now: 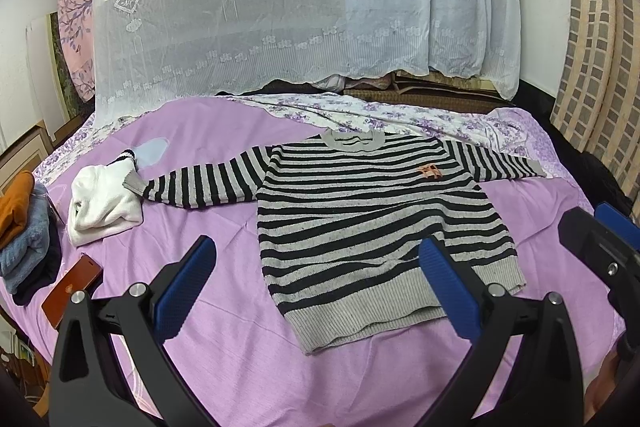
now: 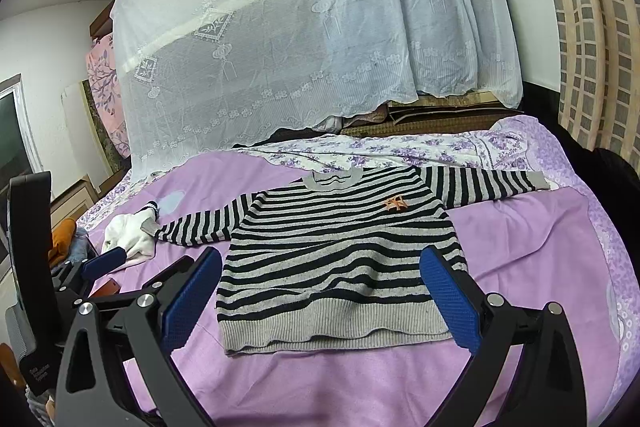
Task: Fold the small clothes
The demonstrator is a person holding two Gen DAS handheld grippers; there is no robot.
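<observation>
A black-and-grey striped sweater [image 1: 360,219] [image 2: 340,259] lies flat on the purple bedsheet [image 1: 224,235] [image 2: 520,247], front up, both sleeves spread out sideways, grey hem nearest me. A small orange emblem [image 1: 430,171] marks its chest. My left gripper [image 1: 316,271] hovers open above the hem's left part, blue pads wide apart, holding nothing. My right gripper [image 2: 320,283] is open too, over the hem, empty. The right gripper's body [image 1: 600,243] shows at the right edge of the left wrist view; the left gripper [image 2: 104,261] shows at the left of the right wrist view.
A white garment [image 1: 104,203] [image 2: 128,235] lies bunched under the left sleeve's cuff. Folded orange and blue clothes [image 1: 18,227] sit at the bed's left edge beside a brown phone-like item [image 1: 72,291]. A white lace curtain [image 1: 280,7] hangs behind; a floral sheet [image 1: 380,115] lies at the far side.
</observation>
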